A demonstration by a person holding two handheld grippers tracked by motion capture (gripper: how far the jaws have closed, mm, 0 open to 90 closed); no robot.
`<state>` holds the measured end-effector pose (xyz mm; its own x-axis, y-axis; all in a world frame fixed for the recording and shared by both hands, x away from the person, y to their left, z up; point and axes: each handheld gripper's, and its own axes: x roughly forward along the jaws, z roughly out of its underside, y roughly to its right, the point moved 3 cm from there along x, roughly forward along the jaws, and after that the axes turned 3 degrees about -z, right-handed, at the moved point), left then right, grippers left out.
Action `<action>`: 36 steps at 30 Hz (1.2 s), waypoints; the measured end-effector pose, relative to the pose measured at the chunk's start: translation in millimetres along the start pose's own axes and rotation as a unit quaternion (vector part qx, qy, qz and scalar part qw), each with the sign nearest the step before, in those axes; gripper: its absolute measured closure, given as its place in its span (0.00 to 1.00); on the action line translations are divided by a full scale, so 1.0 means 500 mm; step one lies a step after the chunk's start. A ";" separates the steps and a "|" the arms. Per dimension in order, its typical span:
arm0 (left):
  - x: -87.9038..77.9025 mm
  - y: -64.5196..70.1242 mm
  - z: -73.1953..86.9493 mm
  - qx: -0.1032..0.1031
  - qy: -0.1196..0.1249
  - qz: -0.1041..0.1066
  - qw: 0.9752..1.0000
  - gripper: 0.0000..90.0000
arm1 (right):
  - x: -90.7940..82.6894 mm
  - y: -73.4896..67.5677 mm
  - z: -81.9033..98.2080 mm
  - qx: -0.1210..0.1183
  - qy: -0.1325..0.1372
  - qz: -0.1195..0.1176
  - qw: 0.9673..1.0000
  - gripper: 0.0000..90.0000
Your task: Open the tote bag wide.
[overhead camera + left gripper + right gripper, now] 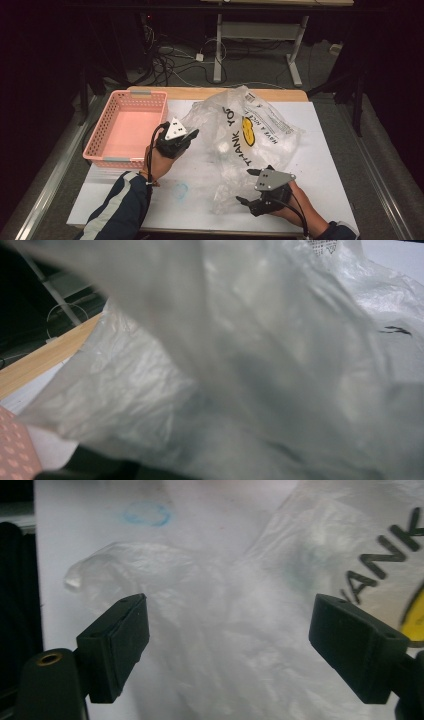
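A crumpled translucent plastic bag (240, 135) printed with "THANK YOU" and a yellow smiley lies across the middle of the white-covered table (325, 165). My left gripper (189, 135) is at the bag's left edge and looks shut on a fold of it. In the left gripper view the bag (250, 365) hangs right against the camera and hides the jaws. My right gripper (246, 186) is at the bag's near edge, jaws wide open. In the right gripper view the bag (225, 605) lies between and beyond the jaws of the gripper (230, 645), which touch nothing.
An empty pink plastic basket (97, 132) stands at the table's left, just beside my left hand; its corner (12, 450) appears in the left gripper view. A blue ring mark (181, 189) sits on the cover near the front. Cables and desk legs lie beyond the wooden far edge (200, 92).
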<state>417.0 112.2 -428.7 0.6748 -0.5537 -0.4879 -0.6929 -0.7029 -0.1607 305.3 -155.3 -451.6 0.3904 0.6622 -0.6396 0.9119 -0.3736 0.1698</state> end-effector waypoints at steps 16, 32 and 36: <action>0.007 0.001 0.004 0.005 -0.006 -0.003 1.000 0.96 | 0.058 0.016 0.027 0.001 -0.059 0.007 0.998 0.95; -0.038 -0.023 -0.021 -0.007 0.027 -0.024 0.999 0.97 | -0.071 0.057 -0.051 0.012 0.083 0.085 0.993 1.00; -0.057 -0.031 -0.035 -0.009 0.044 -0.030 0.999 0.97 | -0.104 0.076 -0.072 0.012 0.112 0.107 0.988 1.00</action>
<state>412.9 130.9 -397.5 0.7357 -0.5467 -0.3998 -0.6461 -0.7436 -0.1722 324.2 -180.8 -384.9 0.5946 0.6921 -0.4091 0.8032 -0.5345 0.2631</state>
